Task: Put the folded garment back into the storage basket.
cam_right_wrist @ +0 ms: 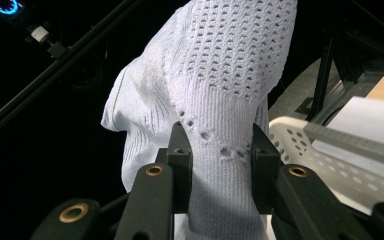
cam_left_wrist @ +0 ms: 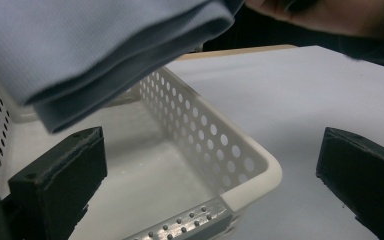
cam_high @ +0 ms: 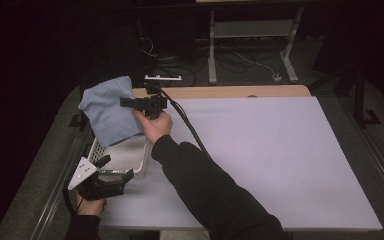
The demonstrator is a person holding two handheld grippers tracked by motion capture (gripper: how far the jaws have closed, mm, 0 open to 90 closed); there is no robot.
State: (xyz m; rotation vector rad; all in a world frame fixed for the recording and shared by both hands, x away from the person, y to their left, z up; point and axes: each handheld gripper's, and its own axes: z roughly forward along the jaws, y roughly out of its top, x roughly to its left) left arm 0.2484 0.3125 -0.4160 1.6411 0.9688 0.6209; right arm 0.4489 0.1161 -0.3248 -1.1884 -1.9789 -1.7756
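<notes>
Folded pale-blue cloth [cam_high: 108, 111] hangs in the air over the far end of the white perforated basket [cam_high: 141, 165], at about ten o'clock on the table [cam_high: 280, 160]. At the far left of the high view, down near seven o'clock, the left gripper [cam_high: 115, 168] sits in the person's left hand [cam_high: 91, 205] at the table's near-left edge, its grey three-cornered plate on top, pointing toward the basket's near end. Its jaws stand wide apart with nothing between them; in the left gripper view they frame the basket's near corner [cam_left_wrist: 260, 175], one jaw over the basket's inside and the other over the bare white tabletop [cam_left_wrist: 305, 95], and the cloth [cam_left_wrist: 100, 55] droops from twelve o'clock above the basket. The basket's floor shows bare beneath it.

Moving right, the right gripper [cam_high: 127, 102] is held up by the right hand [cam_high: 154, 125], with the dark sleeve [cam_high: 205, 190] running down to six o'clock and the cable [cam_high: 190, 127] trailing beside it. Its jaws point toward nine o'clock and are closed down on the cloth's right side. In the right gripper view the knit fabric [cam_right_wrist: 220, 100] is pinched tight between the two pads [cam_right_wrist: 180, 160], bunching upward, with the basket rim [cam_right_wrist: 330, 145] at about four o'clock.

Farther right the tabletop is plain white, with a wooden strip [cam_high: 230, 91] along its far edge.
</notes>
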